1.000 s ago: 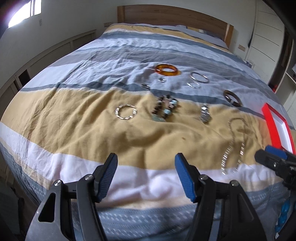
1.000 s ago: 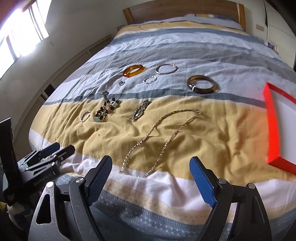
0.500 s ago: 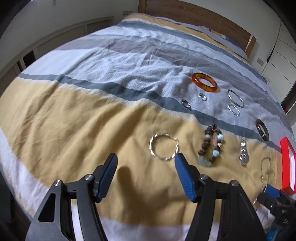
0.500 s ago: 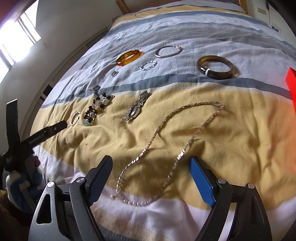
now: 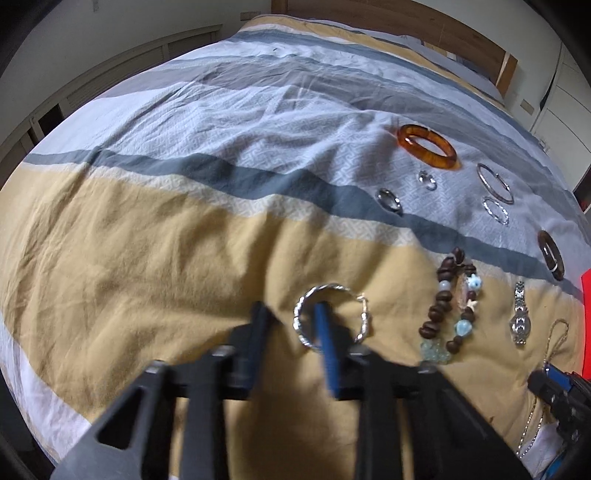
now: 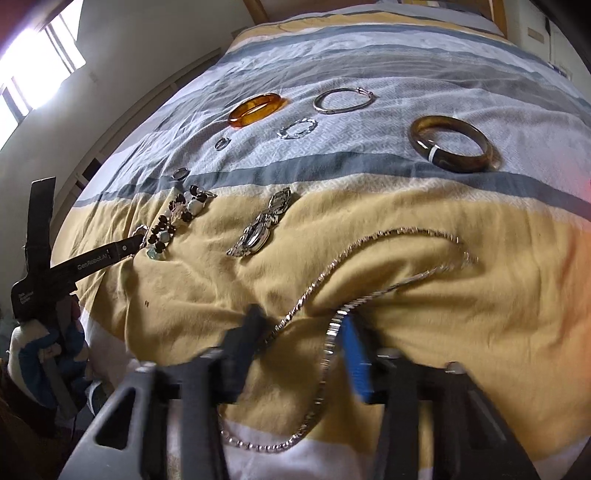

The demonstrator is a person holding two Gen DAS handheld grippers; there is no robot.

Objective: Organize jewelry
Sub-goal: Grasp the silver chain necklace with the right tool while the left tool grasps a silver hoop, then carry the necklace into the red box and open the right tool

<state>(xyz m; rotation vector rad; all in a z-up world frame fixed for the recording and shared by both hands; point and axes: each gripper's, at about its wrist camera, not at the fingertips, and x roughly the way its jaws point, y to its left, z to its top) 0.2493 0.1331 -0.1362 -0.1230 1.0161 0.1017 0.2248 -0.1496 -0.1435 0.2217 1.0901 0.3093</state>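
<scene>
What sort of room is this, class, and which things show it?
Most likely a bedroom: a striped bedspread covers a bed with a wooden headboard, and a window lights one wall.

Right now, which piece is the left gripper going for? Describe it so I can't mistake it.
On the yellow band of the striped bedspread, leftmost in the row of jewelry, lies a twisted silver bracelet. The left gripper is closing astride its near rim. Unlike the beaded bracelet beside it, it is one bare metal hoop.

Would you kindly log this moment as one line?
left gripper: closing on silver bracelet rim | right gripper: closing around silver necklace | bed: remaining jewelry untouched
</scene>
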